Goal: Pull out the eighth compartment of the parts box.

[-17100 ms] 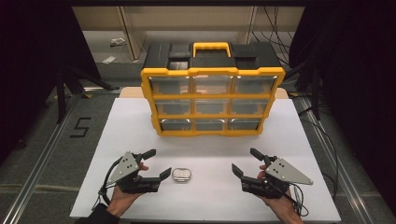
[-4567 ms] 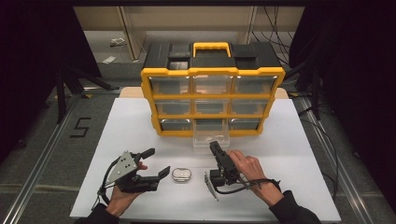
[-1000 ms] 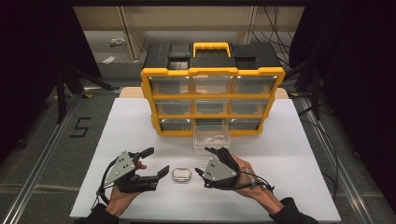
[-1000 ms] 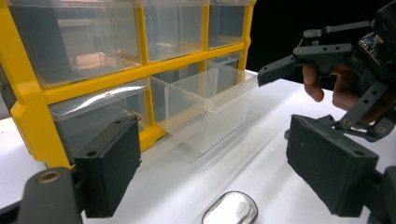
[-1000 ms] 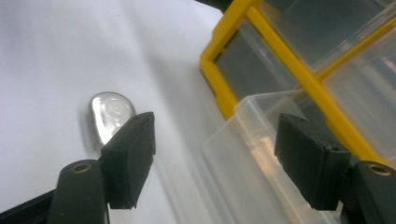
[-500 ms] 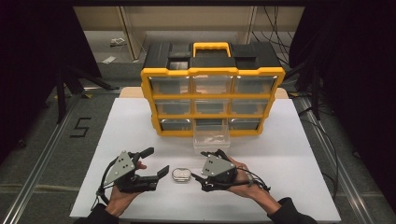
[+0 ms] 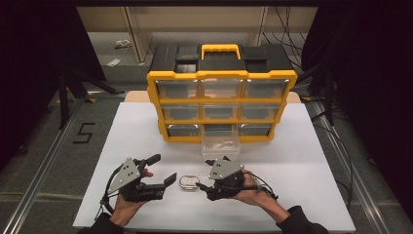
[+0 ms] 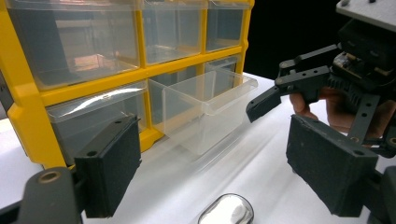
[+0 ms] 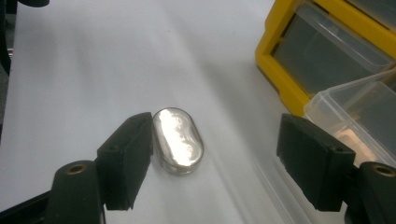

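While both tools gape, right tool [image 9: 215, 163] beside glossy rounded metal tin [image 9: 178, 140], clear plastic drawer [image 7: 220, 143].

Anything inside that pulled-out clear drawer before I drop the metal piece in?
The clear drawer looks empty through its walls in the left gripper view. The high view hints at something faint on its floor, maybe a reflection; I cannot tell. The metal piece lies on the table.

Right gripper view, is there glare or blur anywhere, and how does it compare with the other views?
Right gripper view: bright glare on the shiny metal tin, with the pulled-out clear drawer soft at the edge. Left gripper view: the tin glints and near fingers look blurred. High view: dark surroundings, white table evenly lit.
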A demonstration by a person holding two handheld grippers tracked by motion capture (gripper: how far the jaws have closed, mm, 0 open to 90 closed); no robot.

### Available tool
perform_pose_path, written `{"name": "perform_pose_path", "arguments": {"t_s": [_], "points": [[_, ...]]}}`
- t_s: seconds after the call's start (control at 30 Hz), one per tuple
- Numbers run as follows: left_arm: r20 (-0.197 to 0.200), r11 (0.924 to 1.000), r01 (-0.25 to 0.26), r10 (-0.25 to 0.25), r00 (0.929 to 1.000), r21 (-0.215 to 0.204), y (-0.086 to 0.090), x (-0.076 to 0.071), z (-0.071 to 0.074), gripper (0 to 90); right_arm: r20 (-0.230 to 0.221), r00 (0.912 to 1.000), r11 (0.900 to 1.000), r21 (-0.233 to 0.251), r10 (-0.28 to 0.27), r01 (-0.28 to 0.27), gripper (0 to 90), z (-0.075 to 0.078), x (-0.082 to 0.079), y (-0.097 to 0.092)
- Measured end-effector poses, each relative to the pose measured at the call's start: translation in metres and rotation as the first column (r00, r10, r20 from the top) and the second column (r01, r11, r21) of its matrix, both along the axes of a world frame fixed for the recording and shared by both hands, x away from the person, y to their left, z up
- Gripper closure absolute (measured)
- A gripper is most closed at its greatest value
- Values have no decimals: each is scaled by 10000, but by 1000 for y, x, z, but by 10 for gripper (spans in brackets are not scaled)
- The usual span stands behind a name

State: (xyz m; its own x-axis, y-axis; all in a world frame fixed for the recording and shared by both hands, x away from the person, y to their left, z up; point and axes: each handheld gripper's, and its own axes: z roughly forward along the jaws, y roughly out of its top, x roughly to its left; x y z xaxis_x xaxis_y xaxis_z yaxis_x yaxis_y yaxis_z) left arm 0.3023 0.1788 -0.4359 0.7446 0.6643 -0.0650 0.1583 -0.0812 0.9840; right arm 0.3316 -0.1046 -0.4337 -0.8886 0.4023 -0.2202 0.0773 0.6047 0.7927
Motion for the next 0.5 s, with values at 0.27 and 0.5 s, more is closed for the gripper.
{"name": "perform_pose_path", "arguments": {"t_s": [0.27, 0.5], "points": [[-5, 10000, -39, 39, 10000, 30, 0, 0, 0, 176, -388, 9991, 9998, 77, 159, -156, 280, -3, 3, 5], [-34, 10000, -56, 56, 10000, 18, -1, 1, 0, 176, -597, 9978, 9995, 103, 291, -285, 280, -7, 7, 9]]}}
